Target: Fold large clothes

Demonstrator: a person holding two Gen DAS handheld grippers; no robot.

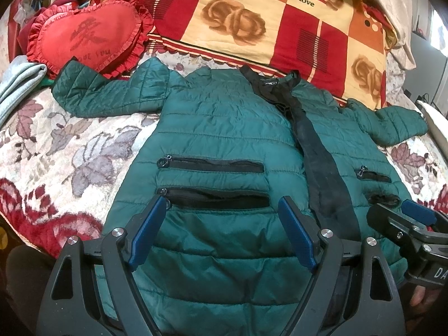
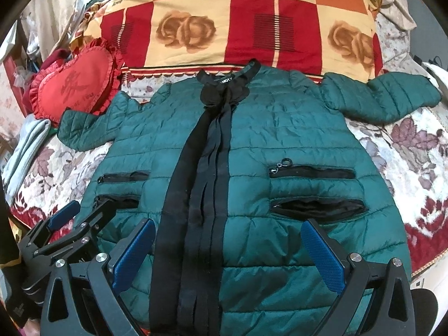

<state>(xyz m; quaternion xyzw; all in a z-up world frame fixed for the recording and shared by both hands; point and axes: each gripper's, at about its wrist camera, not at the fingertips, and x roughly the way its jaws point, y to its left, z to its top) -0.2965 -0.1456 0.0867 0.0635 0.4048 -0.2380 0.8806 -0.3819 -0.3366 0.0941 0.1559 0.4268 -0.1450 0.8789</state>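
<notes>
A green quilted jacket [image 1: 224, 128] [image 2: 280, 140] lies flat and face up on the bed, sleeves spread to both sides, collar away from me. A black zipper band [image 2: 201, 196] runs down its front, and black zip pockets [image 1: 212, 165] sit on both halves. My left gripper [image 1: 221, 207] hovers open over the lower left half, nothing between its blue pads. My right gripper [image 2: 228, 226] hovers open over the lower middle, straddling the band's right side. Each gripper shows in the other's view: the right gripper [image 1: 397, 215] at the right edge, the left gripper [image 2: 84, 210] at lower left.
A flowered bedspread [image 1: 70, 145] lies under the jacket. A red heart-shaped cushion [image 1: 86, 33] sits at the back left, touching the left sleeve. A checked rose-print quilt [image 2: 238, 25] lies folded behind the collar. Grey cloth [image 1: 19, 81] lies at the far left.
</notes>
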